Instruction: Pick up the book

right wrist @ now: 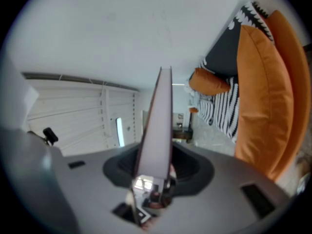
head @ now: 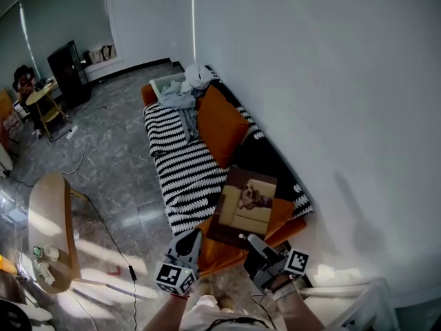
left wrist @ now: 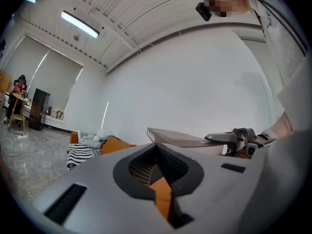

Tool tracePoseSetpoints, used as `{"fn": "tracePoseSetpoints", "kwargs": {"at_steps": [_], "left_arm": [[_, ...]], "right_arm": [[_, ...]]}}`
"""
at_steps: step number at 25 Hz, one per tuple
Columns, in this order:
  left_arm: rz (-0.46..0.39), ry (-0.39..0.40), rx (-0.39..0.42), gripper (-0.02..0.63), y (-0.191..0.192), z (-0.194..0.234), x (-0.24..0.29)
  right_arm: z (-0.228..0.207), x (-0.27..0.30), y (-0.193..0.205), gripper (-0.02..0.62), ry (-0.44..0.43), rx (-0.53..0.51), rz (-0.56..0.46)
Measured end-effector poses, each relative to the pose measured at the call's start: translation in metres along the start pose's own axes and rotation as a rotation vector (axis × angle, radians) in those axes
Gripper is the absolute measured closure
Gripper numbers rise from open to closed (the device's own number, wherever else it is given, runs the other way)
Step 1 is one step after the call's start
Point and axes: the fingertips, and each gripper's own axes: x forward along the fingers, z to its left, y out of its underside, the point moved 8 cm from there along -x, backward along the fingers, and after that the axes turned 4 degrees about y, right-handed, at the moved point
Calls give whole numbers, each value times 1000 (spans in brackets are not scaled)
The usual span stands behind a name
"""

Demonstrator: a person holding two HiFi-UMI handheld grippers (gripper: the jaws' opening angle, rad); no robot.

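Observation:
The book point(head: 247, 205), with a dog picture on its cover, is lifted above the near end of the sofa point(head: 180, 167). My right gripper point(head: 256, 241) is shut on the book's near edge. In the right gripper view the book point(right wrist: 158, 123) stands edge-on between the jaws of my right gripper point(right wrist: 153, 179). My left gripper point(head: 191, 236) hovers left of the book with its jaws together and nothing in them. From the left gripper view, the book point(left wrist: 178, 138) lies flat to the right, beyond my left gripper point(left wrist: 161, 194), with the right gripper point(left wrist: 236, 138) clamped on it.
An orange cushion point(head: 220, 124) and a heap of clothes point(head: 183, 88) lie on the sofa's striped blanket. A white wall point(head: 331, 102) runs along the right. A wooden side table point(head: 48, 226) and a floor cable point(head: 110, 233) are at the left. A person sits far back point(head: 26, 83).

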Motion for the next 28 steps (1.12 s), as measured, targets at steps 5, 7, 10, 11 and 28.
{"fn": "tracePoseSetpoints", "kwargs": {"at_steps": [5, 7, 10, 11, 28], "left_arm": [[-3, -4, 1, 583, 1, 0, -3], [-3, -5, -1, 583, 2, -1, -4], [-1, -9, -7, 583, 5, -1, -7], [1, -11, -10, 583, 7, -1, -9], [17, -46, -27, 583, 17, -8, -27]], "right_arm": [[4, 1, 0, 428, -6, -1, -3], [5, 0, 1, 428, -6, -1, -7], [3, -1, 3, 428, -12, 16, -18], [2, -2, 4, 428, -12, 23, -22], [3, -11, 11, 428, -16, 26, -13]]}}
